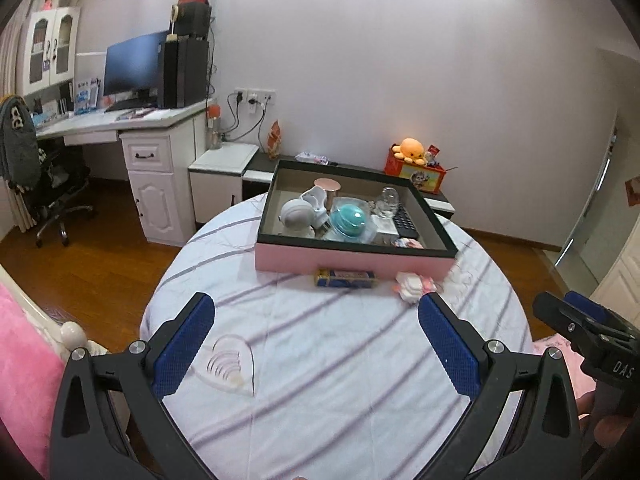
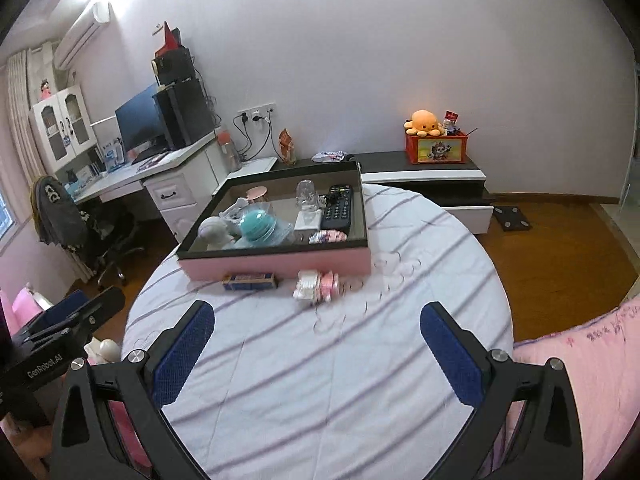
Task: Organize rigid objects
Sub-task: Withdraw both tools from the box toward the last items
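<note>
Hovering over the striped bed [image 1: 320, 360], both grippers are held wide apart, nothing gripped: left gripper [image 1: 316, 344], right gripper [image 2: 316, 348]. Tray [image 1: 352, 258] is set at the far edge; box [image 1: 346, 279] and packet [image 1: 412, 286] lie against its near wall. Bare sheet is seen between.

A shallow pink tray [image 1: 352, 258] with a dark rim is set at 12 o'clock on the striped cover. Inside are seen a teal round case [image 1: 350, 218], a white rounded device [image 1: 296, 213], a black remote [image 2: 338, 207] and a clear glass piece [image 2: 307, 194]. Against the tray's near wall, a blue and yellow box [image 1: 346, 279] is laid flat; a pink and white packet [image 2: 316, 286] lies at its 3 o'clock. A clear heart-shaped dish [image 1: 230, 362] is seen at 7 o'clock.
</note>
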`<state>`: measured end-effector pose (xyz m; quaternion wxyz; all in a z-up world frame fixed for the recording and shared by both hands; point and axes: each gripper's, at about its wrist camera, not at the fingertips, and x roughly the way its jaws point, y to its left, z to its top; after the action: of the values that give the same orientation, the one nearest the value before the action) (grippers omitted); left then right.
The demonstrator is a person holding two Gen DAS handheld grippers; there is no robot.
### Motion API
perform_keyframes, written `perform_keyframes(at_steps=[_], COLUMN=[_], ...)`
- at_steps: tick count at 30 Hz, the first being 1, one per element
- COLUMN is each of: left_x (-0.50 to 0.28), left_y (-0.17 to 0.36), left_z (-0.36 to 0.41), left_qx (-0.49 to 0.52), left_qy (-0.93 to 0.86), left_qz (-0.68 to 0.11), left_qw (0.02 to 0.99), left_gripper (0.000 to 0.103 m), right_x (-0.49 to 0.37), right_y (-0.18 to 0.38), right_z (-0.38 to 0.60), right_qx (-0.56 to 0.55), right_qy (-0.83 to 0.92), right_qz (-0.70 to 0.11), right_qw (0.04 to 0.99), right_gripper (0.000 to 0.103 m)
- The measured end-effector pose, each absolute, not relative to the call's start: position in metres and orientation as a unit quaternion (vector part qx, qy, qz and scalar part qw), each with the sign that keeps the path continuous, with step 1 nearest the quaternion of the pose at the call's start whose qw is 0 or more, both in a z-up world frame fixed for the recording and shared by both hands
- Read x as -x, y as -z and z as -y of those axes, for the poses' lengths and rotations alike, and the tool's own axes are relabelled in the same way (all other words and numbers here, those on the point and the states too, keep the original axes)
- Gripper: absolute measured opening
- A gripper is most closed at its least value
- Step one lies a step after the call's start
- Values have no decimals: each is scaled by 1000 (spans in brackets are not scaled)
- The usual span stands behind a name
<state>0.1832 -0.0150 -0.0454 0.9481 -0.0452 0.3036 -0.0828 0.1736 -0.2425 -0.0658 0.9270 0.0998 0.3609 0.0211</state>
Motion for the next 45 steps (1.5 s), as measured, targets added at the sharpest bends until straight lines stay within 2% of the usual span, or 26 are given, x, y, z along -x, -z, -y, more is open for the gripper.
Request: perform_keyframes(at_steps=[4,9,25,34,45], left_x=[-147,-122,-116,-143,-223], left_y=[36,31,34,50,94], left_z=[20,16,17,18,30], left_qx=[7,16,21,25,23], left_qy=[72,81,83,84,74], left_qz=[-279,-270,-285,-308,-353], left_qw=[958,959,955,948,932], left_gripper=[103,103,103,103,103], right_x=[-140,-115,-109,-137,-229], right_y=[54,42,47,68,130], right_z=[239,237,236,235,239], right_qx=[-92,-78,-84,-74,-65], right_qy=[-8,-5,-8,-12,-13], right_qz=[-340,-325,-332,-360,-433], right_qw=[936,942,939,930,899], right_gripper=[103,103,103,103,103])
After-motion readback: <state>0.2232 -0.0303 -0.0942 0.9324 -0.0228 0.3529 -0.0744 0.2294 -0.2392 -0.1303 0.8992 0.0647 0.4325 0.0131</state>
